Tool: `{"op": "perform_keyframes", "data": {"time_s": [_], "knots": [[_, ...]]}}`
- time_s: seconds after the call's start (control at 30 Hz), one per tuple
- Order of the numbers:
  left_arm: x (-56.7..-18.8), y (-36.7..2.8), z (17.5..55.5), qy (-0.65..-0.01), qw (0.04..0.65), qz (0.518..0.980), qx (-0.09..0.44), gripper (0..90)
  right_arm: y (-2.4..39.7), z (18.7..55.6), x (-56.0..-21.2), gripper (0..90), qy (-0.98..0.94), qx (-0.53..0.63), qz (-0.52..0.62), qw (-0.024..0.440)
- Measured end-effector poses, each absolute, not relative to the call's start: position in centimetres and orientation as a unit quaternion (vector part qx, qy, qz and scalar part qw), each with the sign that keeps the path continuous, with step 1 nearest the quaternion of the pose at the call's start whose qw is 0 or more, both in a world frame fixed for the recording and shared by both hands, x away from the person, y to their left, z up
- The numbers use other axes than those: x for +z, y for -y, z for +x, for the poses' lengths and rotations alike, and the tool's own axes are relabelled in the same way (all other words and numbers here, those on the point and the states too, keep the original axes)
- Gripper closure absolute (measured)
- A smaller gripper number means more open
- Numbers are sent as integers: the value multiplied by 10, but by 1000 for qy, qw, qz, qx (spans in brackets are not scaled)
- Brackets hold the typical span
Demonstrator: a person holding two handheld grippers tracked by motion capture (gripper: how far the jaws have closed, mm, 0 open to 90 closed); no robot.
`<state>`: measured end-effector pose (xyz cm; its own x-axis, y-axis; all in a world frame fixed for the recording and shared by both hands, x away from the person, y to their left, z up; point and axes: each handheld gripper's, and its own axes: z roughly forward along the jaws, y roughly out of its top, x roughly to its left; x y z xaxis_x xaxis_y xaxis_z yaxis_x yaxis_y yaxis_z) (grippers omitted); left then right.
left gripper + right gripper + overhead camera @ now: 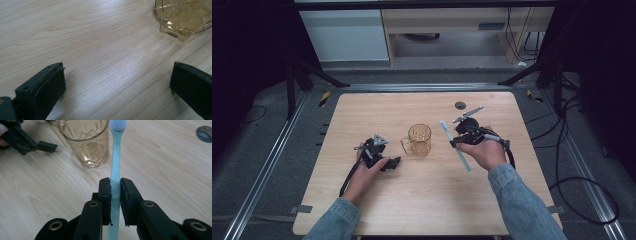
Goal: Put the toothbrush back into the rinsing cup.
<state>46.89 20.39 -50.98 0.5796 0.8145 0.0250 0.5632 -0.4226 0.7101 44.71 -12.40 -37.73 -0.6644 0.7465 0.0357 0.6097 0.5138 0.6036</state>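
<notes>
Your right gripper (115, 185) has its jaws closed tight on the toothbrush (115, 167). The pads pinch the handle low down, so most of the brush sticks out past the jaws and a short bit pokes out behind. In the right gripper view the brush points straight ahead, bristles at the far tip.

The cup (419, 139) stands upright in the middle of the counter (427, 200), mouth up, handle toward your left side. In the high view the brush (455, 145) is lifted off the counter, just to the right of the cup, near it but not touching. Its bristle end is the end closest to the cup rim. In the right gripper view the cup (86, 143) sits a little left of the line the brush points along.

So here is the thing to watch: the brush is long and slanted, and the cup mouth is off to its left. I think you need to swing the brush left and tip it more upright before it can drop in cleanly. If it comes in too slanted, it may knock the rim.

Your left gripper (382, 155) rests on the counter left of the cup, close to the handle. Its jaws are spread wide with nothing between them. Your right hand (486, 154) is the one doing the work.
</notes>
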Motion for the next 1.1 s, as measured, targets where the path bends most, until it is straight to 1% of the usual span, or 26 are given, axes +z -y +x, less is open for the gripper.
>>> {"op": "perform_keyframes", "data": {"time_s": [0.33, 1.1], "knots": [[-510, -204, 469, -419, 337, 822, 187, 0, 98, 431, -382, 791, -873, 314, 357, 108], [-510, -204, 469, -418, 336, 823, 186, 0, 49, 426, -381, 790, -875, 353, 318, 95]]}}
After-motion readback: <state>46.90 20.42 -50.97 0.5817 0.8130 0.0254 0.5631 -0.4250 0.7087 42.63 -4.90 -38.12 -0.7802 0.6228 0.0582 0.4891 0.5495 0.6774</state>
